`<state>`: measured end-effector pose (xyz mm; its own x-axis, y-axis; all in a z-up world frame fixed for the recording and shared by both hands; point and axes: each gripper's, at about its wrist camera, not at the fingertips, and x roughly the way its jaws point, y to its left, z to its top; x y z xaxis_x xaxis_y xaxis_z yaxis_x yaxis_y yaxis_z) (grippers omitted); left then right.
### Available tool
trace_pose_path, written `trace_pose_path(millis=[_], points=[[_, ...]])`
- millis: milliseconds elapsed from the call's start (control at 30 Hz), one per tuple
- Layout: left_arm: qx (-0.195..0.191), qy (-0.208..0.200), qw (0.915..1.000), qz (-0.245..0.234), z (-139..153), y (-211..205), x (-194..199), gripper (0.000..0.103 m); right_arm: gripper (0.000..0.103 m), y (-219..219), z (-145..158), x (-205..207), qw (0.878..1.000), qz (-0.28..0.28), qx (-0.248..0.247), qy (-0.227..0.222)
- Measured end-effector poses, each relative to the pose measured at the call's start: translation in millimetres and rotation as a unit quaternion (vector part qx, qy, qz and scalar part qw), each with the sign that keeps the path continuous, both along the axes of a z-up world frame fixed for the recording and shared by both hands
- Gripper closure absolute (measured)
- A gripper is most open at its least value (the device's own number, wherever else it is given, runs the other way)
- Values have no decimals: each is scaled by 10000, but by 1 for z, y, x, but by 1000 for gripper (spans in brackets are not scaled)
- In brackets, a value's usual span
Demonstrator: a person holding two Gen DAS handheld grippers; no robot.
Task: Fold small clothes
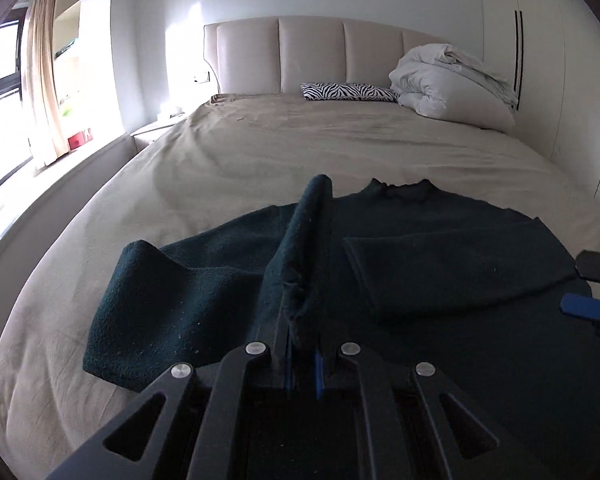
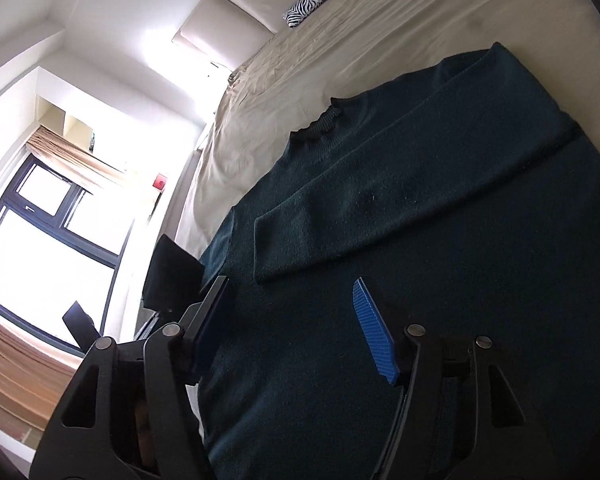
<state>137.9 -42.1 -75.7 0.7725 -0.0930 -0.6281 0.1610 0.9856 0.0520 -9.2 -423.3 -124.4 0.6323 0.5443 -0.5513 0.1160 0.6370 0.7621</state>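
Sweater (image 1: pixel 440 264), dark teal and fuzzy, lies spread on the near part of the bed (image 1: pixel 260 152), its ribbed collar (image 1: pixel 400 190) pointing toward the headboard (image 1: pixel 320 56). One sleeve (image 2: pixel 400 196) is folded across the chest and lies flat, its cuff end toward the middle of the garment. The other sleeve (image 1: pixel 304 256) is lifted off the bed in a narrow upright fold, and the left gripper (image 1: pixel 302 354) is pinched tight on it, its fingers pressed together with the fabric between them. Left of that fold, more of the sweater humps up in a loose ridge (image 1: pixel 144 256) before dropping to the sheet. The right gripper (image 2: pixel 296 320) hangs over the lower body of the sweater with its jaws wide apart, nothing between them; the blue ribbed pad (image 2: pixel 374 336) on one finger faces inward, and dark knit fills the gap below. In the left wrist view, the right gripper's tips show at the right edge, just above the hem side of the sweater. The sheet is beige and lightly wrinkled. At the head of the bed a zebra pillow (image 1: pixel 348 91) lies beside a heaped white duvet (image 1: pixel 452 80). A pale wardrobe (image 1: pixel 548 60) stands along the bed's right side. On the left are a nightstand (image 1: pixel 152 134), a window (image 2: pixel 40 240) with dark frames, and tan curtains (image 1: pixel 40 72).
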Motion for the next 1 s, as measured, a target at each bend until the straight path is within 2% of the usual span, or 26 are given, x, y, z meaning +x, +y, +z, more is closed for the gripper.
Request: trace_pose_path(millis=[100,333,467,633,700,733,800,833,900,967,1000], points=[[418,-91,9990,-151,-10,-13,-12,95,46,9,-10,27,9981,334,491,161],[971,-284,9946,-239,-15,-20,-19,95,46,56,-30,91,9845,1156,1189,566],[1129,-323,9926,-300,-18,-27,-23,94,46,79,-31,110,9775,1464,1354,687],[1218,-367,9913,-352,-19,-31,-26,94,47,99,-30,123,9732,1763,1230,819],[1210,-359,9913,-369,-20,-31,-26,93,62,107,-30,129,9712,1885,1157,884],[1190,-341,9916,-382,-20,-31,-26,91,74,111,-32,130,9702,1942,1124,912],[1140,-334,9921,-401,-19,-31,-28,89,84,115,-32,131,9705,2032,953,878],[1102,-318,9925,-417,-19,-31,-28,87,92,117,-30,131,9713,2053,856,846],[899,-209,9947,-464,-14,-26,-30,76,95,115,-27,129,9742,1999,676,800],[516,-177,9970,-552,-6,-18,-39,50,96,105,-21,128,9774,1915,572,683],[324,-227,9973,-624,0,-13,-44,45,96,97,-17,128,9791,1870,514,615]])
